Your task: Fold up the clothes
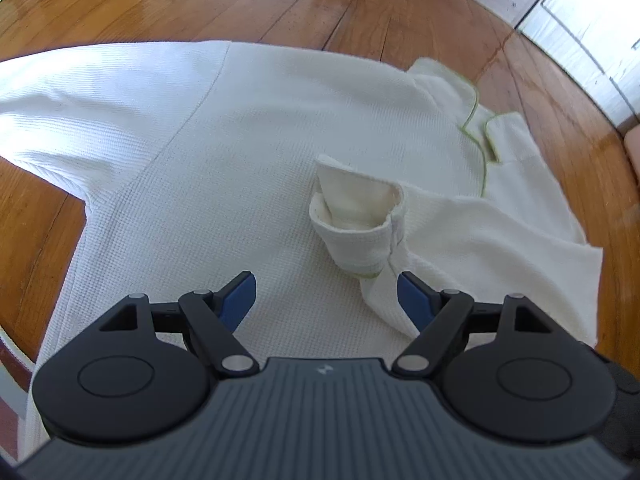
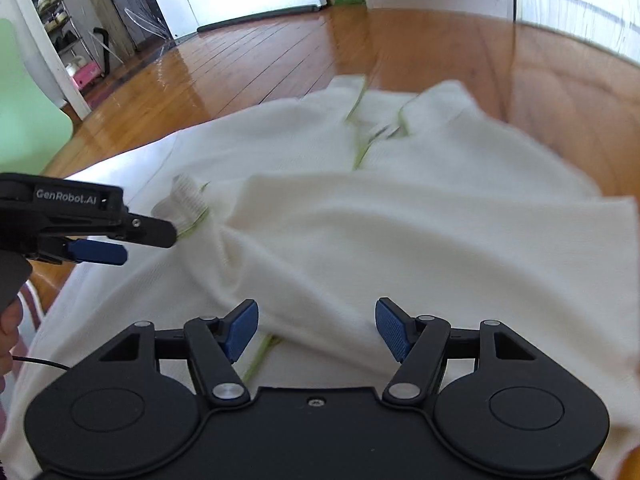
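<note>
- Now, left gripper [image 1: 326,300] is hovering w/ jaws wide, nothing between the blue pads; the sleeve cuff [image 1: 356,216] is lying just ahead, let go on the shirt body.
- Right gripper [image 2: 316,330] is also standing wide, empty, over the folded-in side panel; view is blurring, so prob. mid-move.
- White shirt [image 1: 224,152] is lying flat on the wooden table [image 1: 280,4], collar [image 1: 472,112] at the far end; one sleeve is folded in across the chest, prob. to narrow it, the other is still spread out.
- Fabric: waffle-knit, soft, creasing easily; thin green piping along collar/placket; cuff is standing open like a tube.
</note>
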`<control>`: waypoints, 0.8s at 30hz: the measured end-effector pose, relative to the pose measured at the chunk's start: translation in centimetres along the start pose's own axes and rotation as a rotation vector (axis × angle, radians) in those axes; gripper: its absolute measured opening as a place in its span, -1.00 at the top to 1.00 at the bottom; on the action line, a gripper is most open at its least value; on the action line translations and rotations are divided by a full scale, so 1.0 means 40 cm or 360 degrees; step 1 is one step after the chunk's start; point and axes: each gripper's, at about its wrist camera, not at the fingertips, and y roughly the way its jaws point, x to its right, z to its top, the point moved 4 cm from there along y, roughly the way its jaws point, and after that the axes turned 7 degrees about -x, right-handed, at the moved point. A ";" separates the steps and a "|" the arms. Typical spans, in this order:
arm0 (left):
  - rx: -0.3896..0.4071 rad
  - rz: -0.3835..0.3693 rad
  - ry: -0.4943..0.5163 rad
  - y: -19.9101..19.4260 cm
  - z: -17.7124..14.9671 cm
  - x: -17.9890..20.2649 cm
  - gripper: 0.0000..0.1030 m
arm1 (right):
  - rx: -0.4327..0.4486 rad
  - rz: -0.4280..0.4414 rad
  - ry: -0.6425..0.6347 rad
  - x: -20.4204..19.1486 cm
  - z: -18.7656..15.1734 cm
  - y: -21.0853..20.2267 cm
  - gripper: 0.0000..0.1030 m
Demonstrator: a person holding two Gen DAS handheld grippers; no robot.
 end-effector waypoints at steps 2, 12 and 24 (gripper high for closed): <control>-0.0021 0.0005 0.0020 0.007 -0.004 0.004 -0.50 | 0.0005 -0.0019 -0.0086 -0.027 -0.030 0.025 -0.41; 0.0103 -0.0222 0.0076 -0.016 -0.003 0.008 -0.51 | -0.0001 0.0145 -0.0344 -0.114 -0.015 0.055 -0.41; 0.0024 -0.0099 -0.0007 0.051 0.012 -0.049 -0.66 | -0.0090 0.0449 -0.0314 -0.118 0.058 0.010 -0.37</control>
